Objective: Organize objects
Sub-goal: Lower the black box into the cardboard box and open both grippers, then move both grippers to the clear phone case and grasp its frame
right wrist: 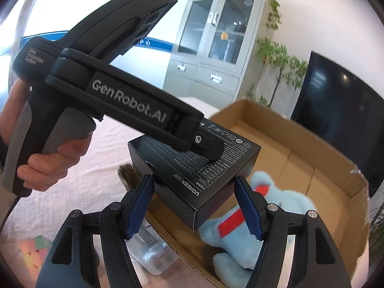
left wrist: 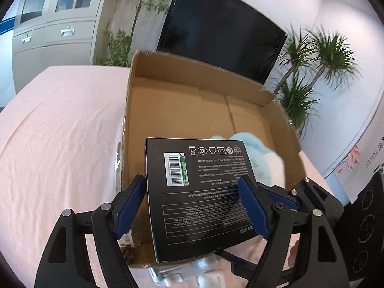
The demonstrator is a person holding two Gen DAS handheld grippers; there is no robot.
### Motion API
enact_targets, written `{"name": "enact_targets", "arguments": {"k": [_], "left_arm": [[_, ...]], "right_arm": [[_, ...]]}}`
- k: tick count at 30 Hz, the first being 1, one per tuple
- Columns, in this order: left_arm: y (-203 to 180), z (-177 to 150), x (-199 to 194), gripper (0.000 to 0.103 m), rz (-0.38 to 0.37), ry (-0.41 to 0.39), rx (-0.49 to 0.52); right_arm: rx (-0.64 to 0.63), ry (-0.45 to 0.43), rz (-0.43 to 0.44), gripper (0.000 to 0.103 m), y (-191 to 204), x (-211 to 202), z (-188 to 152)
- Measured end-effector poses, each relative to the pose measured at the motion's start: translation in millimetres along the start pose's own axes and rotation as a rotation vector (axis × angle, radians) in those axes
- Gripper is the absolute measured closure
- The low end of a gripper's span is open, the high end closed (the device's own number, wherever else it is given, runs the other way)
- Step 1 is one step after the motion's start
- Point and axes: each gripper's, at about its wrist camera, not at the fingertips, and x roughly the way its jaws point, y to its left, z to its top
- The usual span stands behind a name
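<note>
A black product box (left wrist: 199, 192) with white print and a barcode sticker hangs over the near edge of an open cardboard box (left wrist: 192, 100). My left gripper (left wrist: 192, 180) is shut on its two sides. In the right wrist view the same black box (right wrist: 192, 165) sits between the blue pads of my right gripper (right wrist: 194, 178), whose tips press its lower edges. One left finger (right wrist: 211, 147) lies across its top. A light blue plush toy (right wrist: 252, 228) with a red stripe lies inside the cardboard box (right wrist: 300, 168), just under the black box.
A pink cloth (left wrist: 60, 132) covers the table. A pastel cube (right wrist: 33, 252) and a clear plastic item (right wrist: 148, 252) lie in front of the cardboard box. A person's hand (right wrist: 48, 165) holds the left tool. A dark screen (left wrist: 223, 33), plants and a grey cabinet stand behind.
</note>
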Motion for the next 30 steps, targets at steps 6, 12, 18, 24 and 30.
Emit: {"name": "enact_targets", "arguments": {"k": [6, 12, 18, 24, 30], "left_arm": [[5.8, -8.3, 19.0, 0.026, 0.038, 0.061, -0.009], [-7.5, -5.3, -17.0, 0.024, 0.086, -0.040, 0.006], [-63.4, -12.8, -49.4, 0.004, -0.107, -0.029, 0.121], [-147.3, -54.9, -2.6, 0.003, -0.198, 0.236, 0.396], [-195.4, -114.8, 38.4, 0.017, -0.140, 0.423, 0.598]], "right_arm": [[0.024, 0.082, 0.010, 0.035, -2.9, 31.2, -10.2], [0.046, 0.071, -0.023, 0.039, -15.4, -1.8, -8.1], [0.304, 0.095, -0.098, 0.039, -76.7, -81.2, -49.2], [0.612, 0.305, -0.151, 0.037, -126.3, -118.4, -160.7], [0.740, 0.339, -0.121, 0.039, -145.5, -116.3, -206.5]]}}
